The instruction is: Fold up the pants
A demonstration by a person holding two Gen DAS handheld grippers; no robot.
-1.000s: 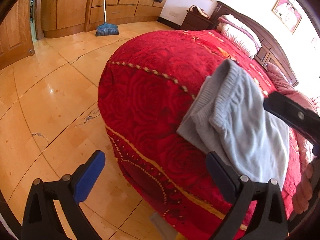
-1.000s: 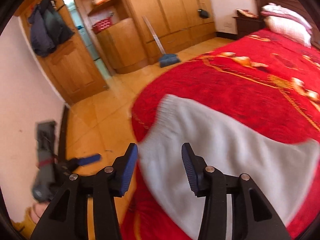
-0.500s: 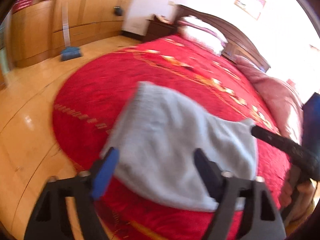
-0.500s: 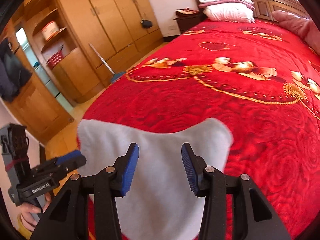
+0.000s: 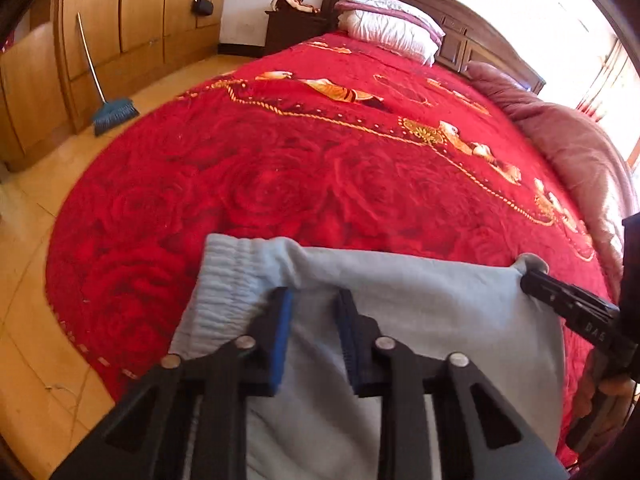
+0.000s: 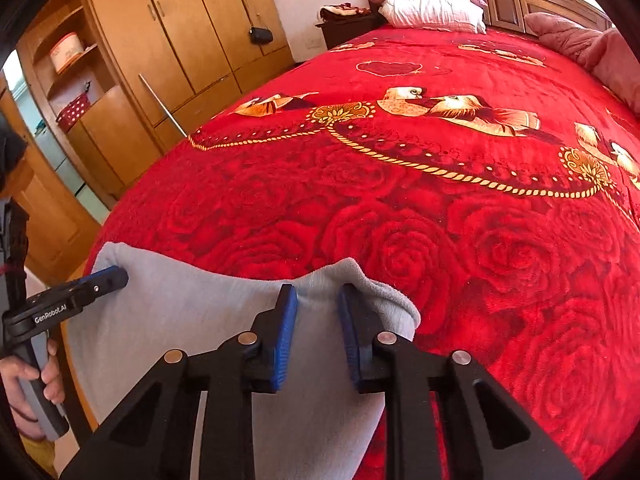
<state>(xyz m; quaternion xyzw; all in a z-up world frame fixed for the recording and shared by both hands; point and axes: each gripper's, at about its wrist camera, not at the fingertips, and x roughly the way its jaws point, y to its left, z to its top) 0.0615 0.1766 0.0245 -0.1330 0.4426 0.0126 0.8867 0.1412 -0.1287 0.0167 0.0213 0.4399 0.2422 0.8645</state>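
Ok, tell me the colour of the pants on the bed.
Pale grey-blue pants, plain, no pattern; clearest in the left wrist view.

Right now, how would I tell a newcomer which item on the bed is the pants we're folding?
Start from the big bed under the red rose-patterned blanket. At its near edge, far from the white pillows, lies one flat pale grey-blue garment, the pants. It is the only plain, light fabric on the red, with a gathered elastic waistband at one corner.
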